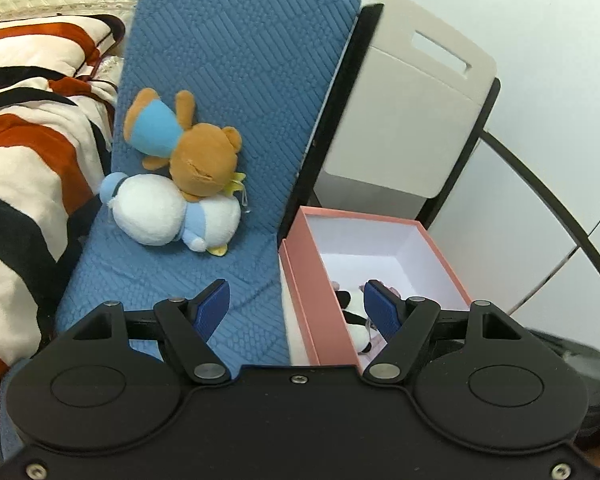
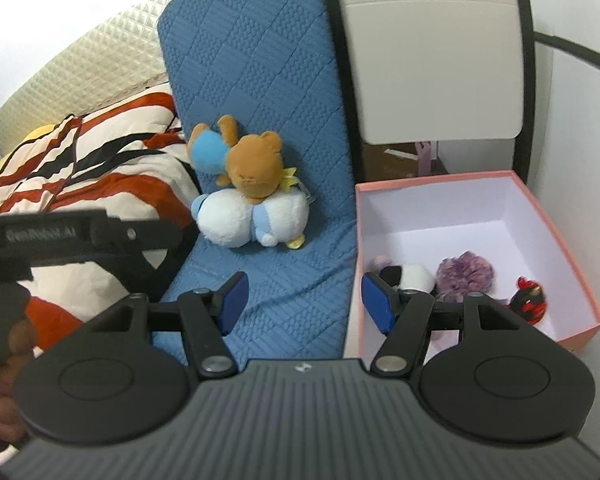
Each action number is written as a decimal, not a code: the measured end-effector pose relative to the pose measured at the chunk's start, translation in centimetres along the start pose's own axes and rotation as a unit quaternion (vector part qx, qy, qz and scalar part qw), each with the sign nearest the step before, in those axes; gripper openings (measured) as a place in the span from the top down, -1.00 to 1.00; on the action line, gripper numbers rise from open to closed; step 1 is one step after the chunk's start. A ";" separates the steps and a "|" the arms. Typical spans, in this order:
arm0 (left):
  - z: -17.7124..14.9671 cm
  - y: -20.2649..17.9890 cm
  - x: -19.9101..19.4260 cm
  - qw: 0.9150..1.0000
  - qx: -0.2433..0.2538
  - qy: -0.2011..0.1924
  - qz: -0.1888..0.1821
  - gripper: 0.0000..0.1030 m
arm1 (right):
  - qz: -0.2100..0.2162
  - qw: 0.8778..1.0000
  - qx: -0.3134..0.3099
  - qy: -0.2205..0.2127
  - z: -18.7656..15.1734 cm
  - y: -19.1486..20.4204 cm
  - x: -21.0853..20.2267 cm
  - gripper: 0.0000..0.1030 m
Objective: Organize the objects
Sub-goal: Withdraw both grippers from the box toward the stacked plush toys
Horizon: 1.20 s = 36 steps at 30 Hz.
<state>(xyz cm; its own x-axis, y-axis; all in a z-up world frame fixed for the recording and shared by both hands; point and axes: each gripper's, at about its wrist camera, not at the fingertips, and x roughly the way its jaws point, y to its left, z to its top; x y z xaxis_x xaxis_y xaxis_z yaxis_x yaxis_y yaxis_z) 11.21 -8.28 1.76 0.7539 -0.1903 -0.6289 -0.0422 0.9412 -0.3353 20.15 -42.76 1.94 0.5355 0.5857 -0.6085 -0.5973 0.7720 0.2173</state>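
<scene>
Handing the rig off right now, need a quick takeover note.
Left gripper: jaws open, empty.
Right gripper: jaws open, empty.
In the pink box: panda plush, purple pom-pom, red-and-black toy.
Left: brown bear lying on the white-and-blue plush, both on the blue cushion beside the box.

bright even light | soft shadows | fisheye-bent edges | slight blur
</scene>
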 end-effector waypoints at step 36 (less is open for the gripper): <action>-5.1 10.7 3.2 0.993 -0.102 -0.044 0.049 -0.73 | 0.005 0.998 -0.054 0.013 -2.3 4.1 6.9 -0.26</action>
<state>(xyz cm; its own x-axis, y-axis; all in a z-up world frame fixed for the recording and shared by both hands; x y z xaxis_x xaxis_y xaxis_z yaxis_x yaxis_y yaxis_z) 9.80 -0.25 -7.43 0.7938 -0.0665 -0.6045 -0.2436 0.8760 -0.4162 20.07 -36.12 -3.15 0.5145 0.5863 -0.6257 -0.6647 0.7337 0.1410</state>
